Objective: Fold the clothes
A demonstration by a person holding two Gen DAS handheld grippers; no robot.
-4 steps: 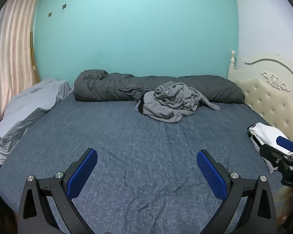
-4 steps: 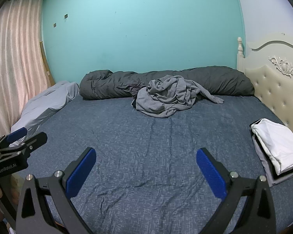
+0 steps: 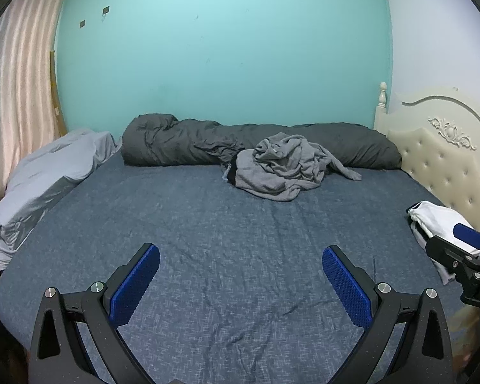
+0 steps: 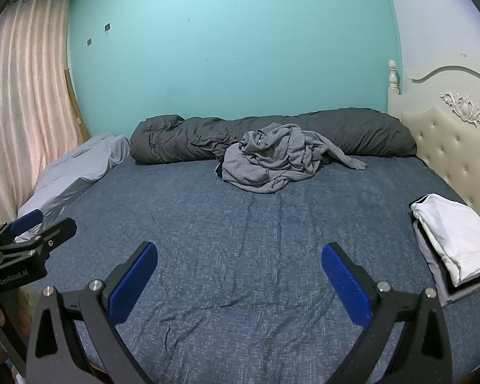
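Soft, even indoor light fills both views, brightest high on the teal wall [image 3: 227, 64] and fading downward; shadows on the bed [image 3: 240, 230] are faint. Focus is sharp centrally, while fisheye distortion bends the curtain [image 4: 25, 112] and headboard [image 4: 457, 147], with black vignetted corners

Crumpled garment [image 3: 281, 172] before rolled duvet [image 3: 182, 142]

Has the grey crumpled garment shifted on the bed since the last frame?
No. The grey crumpled garment lies in the same spot against the dark rolled duvet, with its folds unchanged.
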